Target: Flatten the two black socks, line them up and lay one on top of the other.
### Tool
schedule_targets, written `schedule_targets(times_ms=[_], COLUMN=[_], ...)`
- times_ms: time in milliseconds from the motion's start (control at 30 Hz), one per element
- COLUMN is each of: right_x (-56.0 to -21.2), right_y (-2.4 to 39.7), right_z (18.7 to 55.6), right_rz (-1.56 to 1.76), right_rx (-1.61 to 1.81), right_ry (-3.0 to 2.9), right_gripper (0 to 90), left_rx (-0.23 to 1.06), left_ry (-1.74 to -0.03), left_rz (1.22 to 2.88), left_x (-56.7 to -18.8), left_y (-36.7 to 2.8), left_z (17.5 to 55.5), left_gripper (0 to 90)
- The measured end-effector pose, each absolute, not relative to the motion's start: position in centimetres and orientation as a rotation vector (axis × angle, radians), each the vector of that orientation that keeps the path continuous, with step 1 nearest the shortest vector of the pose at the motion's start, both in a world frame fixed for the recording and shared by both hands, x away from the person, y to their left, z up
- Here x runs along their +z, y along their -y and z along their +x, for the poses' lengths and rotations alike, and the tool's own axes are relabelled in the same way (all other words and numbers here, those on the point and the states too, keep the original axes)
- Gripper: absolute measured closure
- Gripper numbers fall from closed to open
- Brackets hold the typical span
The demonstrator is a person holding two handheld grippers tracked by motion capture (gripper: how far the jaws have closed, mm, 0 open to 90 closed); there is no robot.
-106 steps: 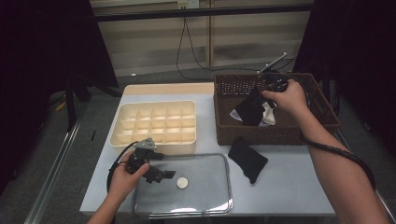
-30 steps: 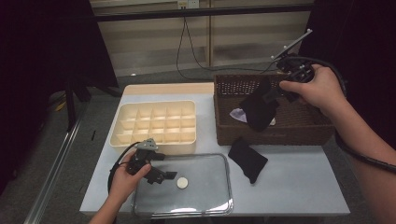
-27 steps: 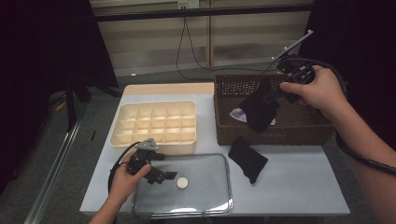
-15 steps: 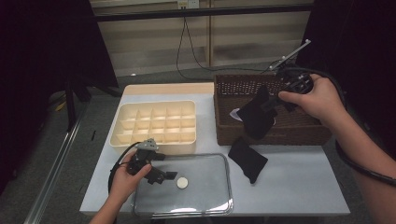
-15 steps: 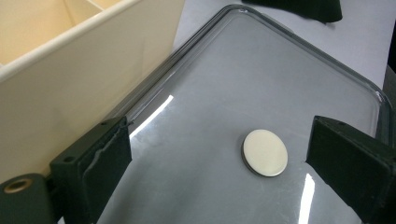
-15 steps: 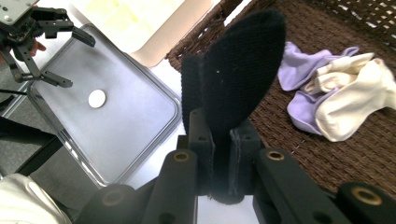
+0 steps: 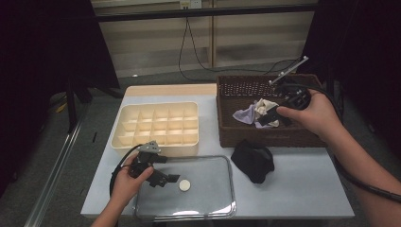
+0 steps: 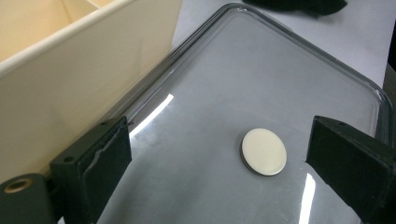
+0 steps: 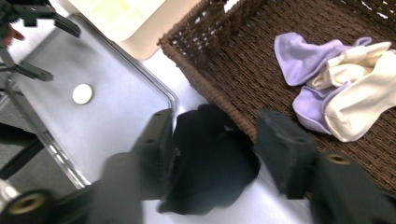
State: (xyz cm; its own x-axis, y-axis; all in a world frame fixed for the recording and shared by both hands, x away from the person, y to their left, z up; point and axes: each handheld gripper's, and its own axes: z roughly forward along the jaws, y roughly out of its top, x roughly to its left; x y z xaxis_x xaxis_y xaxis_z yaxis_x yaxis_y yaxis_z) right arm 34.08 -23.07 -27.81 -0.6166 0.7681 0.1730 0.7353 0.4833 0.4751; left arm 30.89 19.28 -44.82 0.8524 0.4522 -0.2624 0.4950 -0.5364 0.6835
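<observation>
My right gripper point(image 7: 274, 117) hovers over the front wall of the brown wicker basket point(image 7: 265, 135). Its jaws have just been opening and now stand open point(image 9: 217, 122), with nothing pressed between them. Below them a black cloth point(image 9: 210, 158) lies on the white table against the basket's front wall point(image 7: 253, 161). Inside the basket point(image 9: 243, 60) lie a purple sock point(image 9: 303, 51) and a cream sock point(image 9: 355, 93). My left gripper point(image 7: 168, 170) rests open over a clear lid point(image 7: 208, 203), its jaws point(image 8: 224, 149) either side of a white disc point(image 8: 264, 151).
A cream divided box point(image 7: 156, 125) stands at the table's left rear, close against the clear lid point(image 8: 233, 70). A cable trails from each gripper. Dark floor and a metal rail lie left of the table.
The right gripper came down and a little left over the basket's front and opened. The black cloth that hung from it is gone from its jaws. The left hand stayed still.
</observation>
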Motion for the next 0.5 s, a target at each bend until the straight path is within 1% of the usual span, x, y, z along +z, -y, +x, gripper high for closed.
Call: schedule_targets(times_ms=[100, 267, 500], right_x=[-28.6, -29.8, -31.1], right_y=[23.2, 23.6, 24.0], right_z=[33.8, 33.3, 32.6], right_rz=[1.346, 1.344, 1.359], right_rx=[0.804, 0.800, 0.805], right_ry=[-2.645, -2.634, -2.625], right_gripper=[36.7, 29.8, 25.0], left_rx=[-0.078, -0.078, -0.083], left_ry=[-0.680, -0.676, -0.679], left_rz=[2.216, 2.223, 2.226], left_x=[-44.9, -44.9, -44.9], left_y=[-19.2, -19.2, -19.2], left_z=[30.9, 30.9, 30.9], left_gripper=[6.3, 6.4, 6.4])
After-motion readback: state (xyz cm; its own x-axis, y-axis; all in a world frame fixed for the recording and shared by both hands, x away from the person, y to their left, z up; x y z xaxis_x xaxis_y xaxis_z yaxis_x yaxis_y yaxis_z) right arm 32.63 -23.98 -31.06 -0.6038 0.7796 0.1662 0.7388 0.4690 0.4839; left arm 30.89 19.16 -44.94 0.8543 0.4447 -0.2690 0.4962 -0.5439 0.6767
